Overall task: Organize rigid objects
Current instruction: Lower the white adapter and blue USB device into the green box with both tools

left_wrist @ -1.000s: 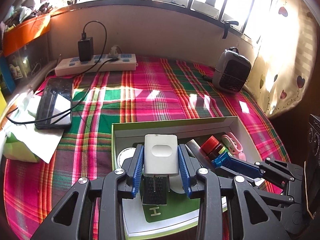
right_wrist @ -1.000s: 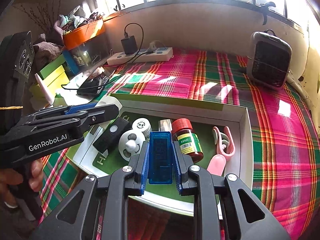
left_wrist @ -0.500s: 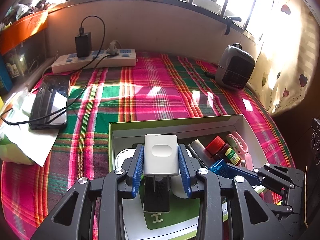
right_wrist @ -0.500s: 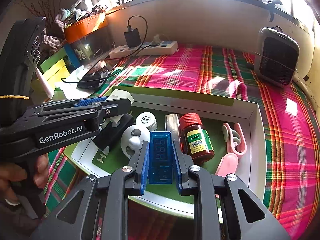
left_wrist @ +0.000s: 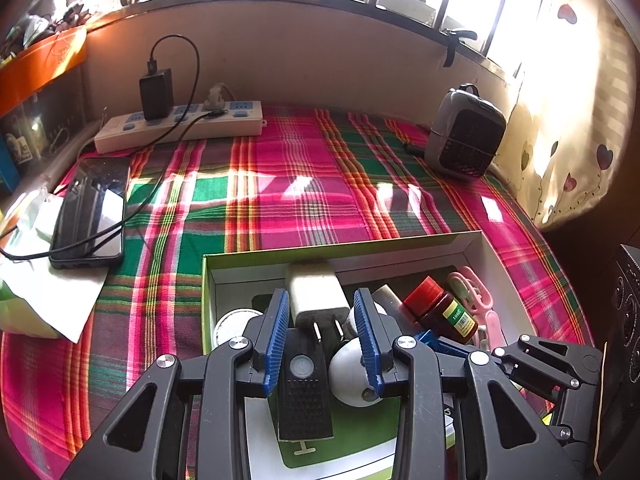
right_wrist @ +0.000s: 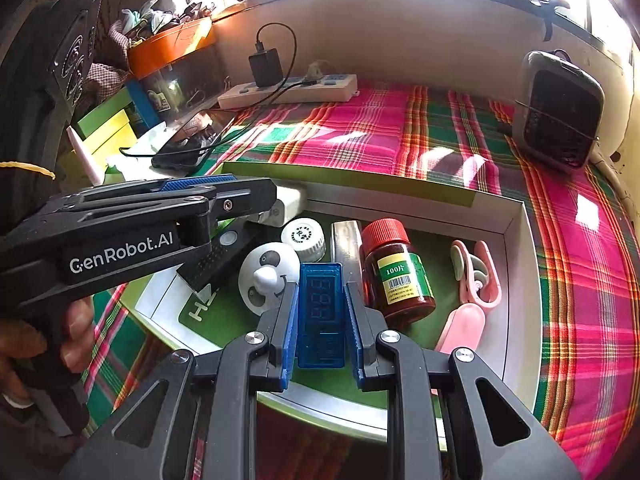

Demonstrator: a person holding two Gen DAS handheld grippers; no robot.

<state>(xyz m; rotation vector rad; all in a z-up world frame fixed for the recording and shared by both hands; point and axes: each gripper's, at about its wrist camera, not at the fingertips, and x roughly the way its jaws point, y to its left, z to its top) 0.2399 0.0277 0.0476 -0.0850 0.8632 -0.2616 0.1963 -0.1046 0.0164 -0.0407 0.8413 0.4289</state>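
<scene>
A white charger plug (left_wrist: 316, 292) sits between the tips of my left gripper (left_wrist: 322, 320), which is shut on its prong end. The plug leans away, its top at the far wall of the green-rimmed box (left_wrist: 340, 250). In the right wrist view the plug (right_wrist: 290, 200) pokes out past the left gripper (right_wrist: 240, 196). My right gripper (right_wrist: 320, 320) is shut on a blue USB meter (right_wrist: 320, 312) low over the box's near side. In the box lie a black remote (left_wrist: 304, 392), a white panda-face ball (right_wrist: 270, 276), a red-capped brown bottle (right_wrist: 396, 276) and a pink clip (right_wrist: 476, 276).
A power strip (left_wrist: 180, 126) with a black adapter (left_wrist: 156, 94) lies at the back wall. A phone (left_wrist: 92, 212) on its cable rests on white paper at the left. A small grey heater (left_wrist: 464, 136) stands at the back right. Plaid cloth (left_wrist: 304, 192) covers the surface.
The white charger has tipped away in my left gripper, so its prongs now face the camera. Both grippers have come lower and closer over the box. The right one keeps the blue meter.
</scene>
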